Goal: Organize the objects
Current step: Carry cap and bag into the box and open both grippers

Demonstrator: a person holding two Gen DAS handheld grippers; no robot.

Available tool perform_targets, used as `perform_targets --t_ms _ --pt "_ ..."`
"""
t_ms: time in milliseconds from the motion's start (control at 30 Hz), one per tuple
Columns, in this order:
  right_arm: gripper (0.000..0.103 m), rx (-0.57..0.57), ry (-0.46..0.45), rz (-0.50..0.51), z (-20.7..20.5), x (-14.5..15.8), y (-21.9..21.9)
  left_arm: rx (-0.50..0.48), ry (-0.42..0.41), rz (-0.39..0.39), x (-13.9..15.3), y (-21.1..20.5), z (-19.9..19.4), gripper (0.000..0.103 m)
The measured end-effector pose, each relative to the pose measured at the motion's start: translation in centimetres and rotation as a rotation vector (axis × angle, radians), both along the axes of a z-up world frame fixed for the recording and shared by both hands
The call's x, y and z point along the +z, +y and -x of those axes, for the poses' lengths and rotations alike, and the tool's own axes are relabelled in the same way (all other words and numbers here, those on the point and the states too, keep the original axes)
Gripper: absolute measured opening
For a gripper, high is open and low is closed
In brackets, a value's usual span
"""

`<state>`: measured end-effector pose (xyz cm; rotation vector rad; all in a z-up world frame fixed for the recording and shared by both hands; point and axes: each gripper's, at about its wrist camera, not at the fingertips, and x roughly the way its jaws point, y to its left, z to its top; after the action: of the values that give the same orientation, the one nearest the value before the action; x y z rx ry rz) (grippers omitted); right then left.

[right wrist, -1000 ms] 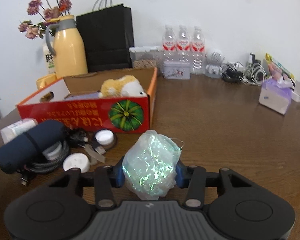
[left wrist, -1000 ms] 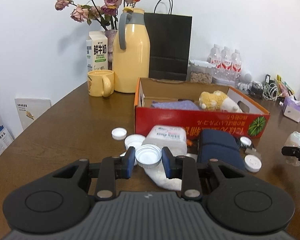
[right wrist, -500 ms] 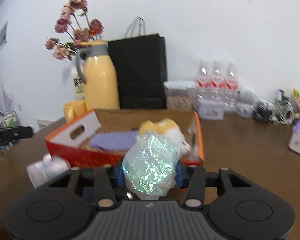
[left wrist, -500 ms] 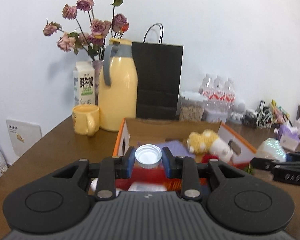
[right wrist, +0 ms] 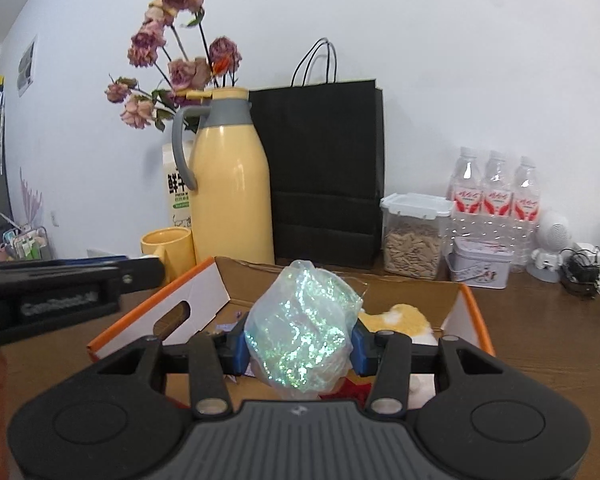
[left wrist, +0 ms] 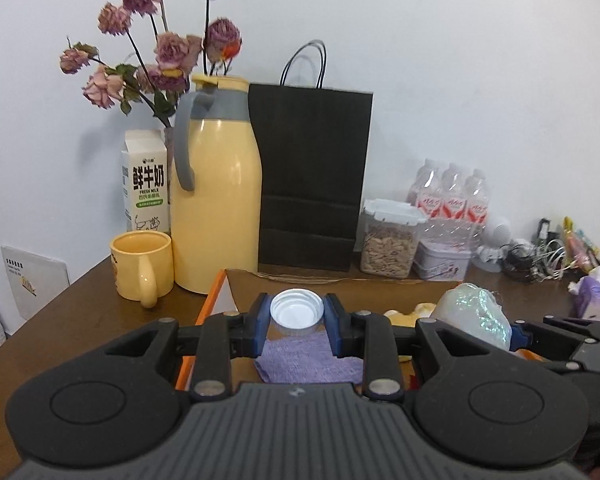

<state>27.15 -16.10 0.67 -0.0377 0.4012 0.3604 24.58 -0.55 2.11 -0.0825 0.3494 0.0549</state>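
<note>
My left gripper (left wrist: 297,318) is shut on a white bottle cap (left wrist: 297,312), held above the open cardboard box (left wrist: 220,292), over a purple cloth (left wrist: 308,360) that lies inside. My right gripper (right wrist: 302,344) is shut on a crumpled iridescent plastic bag (right wrist: 302,328) and hovers over the same box (right wrist: 204,292), in front of a yellow plush toy (right wrist: 404,318). In the left wrist view the bag (left wrist: 476,314) and the right gripper's dark body appear at the right. The left gripper's black side crosses the right wrist view at the left edge.
Behind the box stand a yellow thermos jug (left wrist: 216,200), yellow mug (left wrist: 142,266), milk carton (left wrist: 146,184), dried roses (left wrist: 160,56) and black paper bag (left wrist: 312,176). To the right are a cereal container (left wrist: 390,242), water bottles (left wrist: 452,200), a tin (left wrist: 442,262) and cables (left wrist: 536,254).
Both grippers rose from the table and moved forward over the box, each carrying its object. The clutter in front of the box has dropped out of view.
</note>
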Motion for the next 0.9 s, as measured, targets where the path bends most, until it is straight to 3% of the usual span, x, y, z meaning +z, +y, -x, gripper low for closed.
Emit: perform_targets --t_ms 233,467,533,567,600,633,667,700,733,900 --pt "0.045 -0.020 0.045 0.023 -2.4 -3.0 0.8 0.023 0.086 -0.009 -2.9 0.4 -2.8 0.029" --pt "0.048 -0.022 0.078 0.042 -2.5 -4.1 1.0 0.017 0.100 -0.025 -3.6 0.4 -2.6 0.031" --pt "0.054 -0.036 0.076 0.043 -2.3 -4.1 0.8 0.034 0.092 -0.031 -3.6 0.3 -2.2 0.052" --pt "0.056 -0.043 0.073 0.043 -2.2 -4.1 0.7 0.037 0.078 -0.039 -3.5 0.3 -1.9 0.069" --pt "0.063 -0.050 0.072 0.041 -2.1 -4.1 0.6 0.038 0.062 -0.047 -3.5 0.3 -1.6 0.081" --pt "0.075 -0.059 0.068 0.036 -2.0 -4.0 0.4 0.038 0.046 -0.052 -3.4 0.2 -1.3 0.087" --pt "0.084 -0.072 0.062 0.030 -1.8 -3.9 0.2 0.039 0.030 -0.051 -3.3 0.2 -1.0 0.101" --pt "0.095 -0.085 0.054 0.028 -1.7 -3.9 0.1 0.041 0.013 -0.049 -3.2 0.2 -0.8 0.103" --pt "0.099 -0.094 0.047 0.028 -1.6 -3.8 0.0 0.048 0.001 -0.050 -3.1 0.1 -0.6 0.103" --pt "0.103 -0.104 0.048 0.027 -1.5 -3.7 -0.2 0.060 0.002 -0.049 -3.0 0.1 -0.6 0.103"
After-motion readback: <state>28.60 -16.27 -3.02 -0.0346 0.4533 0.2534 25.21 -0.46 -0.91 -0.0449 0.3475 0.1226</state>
